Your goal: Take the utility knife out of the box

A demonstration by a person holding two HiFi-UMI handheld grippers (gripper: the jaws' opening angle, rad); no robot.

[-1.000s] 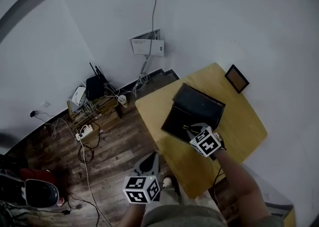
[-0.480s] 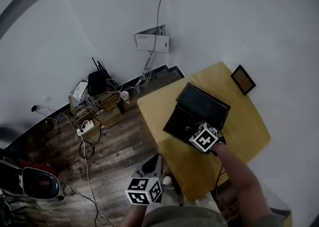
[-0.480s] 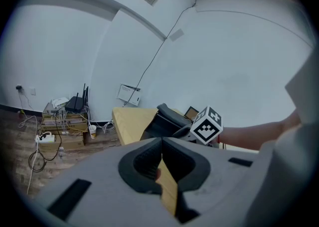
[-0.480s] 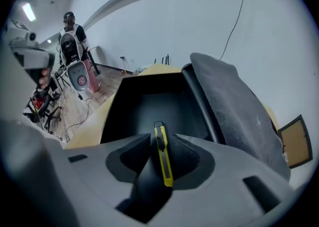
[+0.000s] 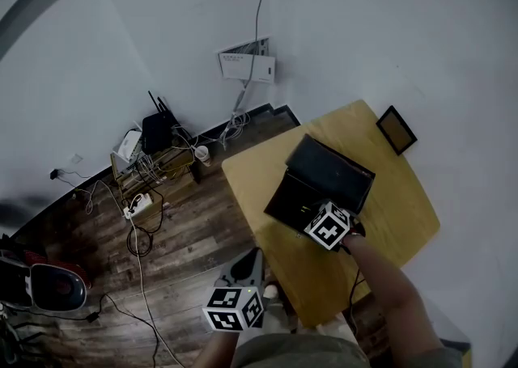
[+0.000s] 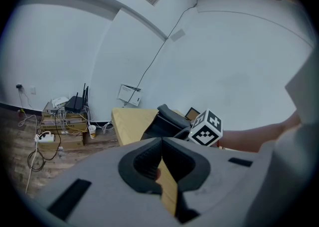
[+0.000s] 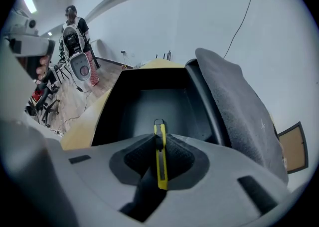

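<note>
— How's your light?
— Dim and flat in your head view: the white wall [image 5: 364, 35] reads grey, and your shadows stay soft. A ceiling strip [image 7: 30, 4] glares at the upper left of your right gripper view.
— Sharpness?
— Your box [image 7: 149, 106] goes near black inside, yet the utility knife [image 7: 160, 163] is crisp. Both gripper views bend straight lines and blacken at the corners.

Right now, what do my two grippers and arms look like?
The left gripper and right gripper have light grey moulded bodies with dark ribbed pads lining the jaws. The left cube and right cube are white with black square markers. The right forearm shows no sleeve. The right jaws are closing with a knife between them.
</note>
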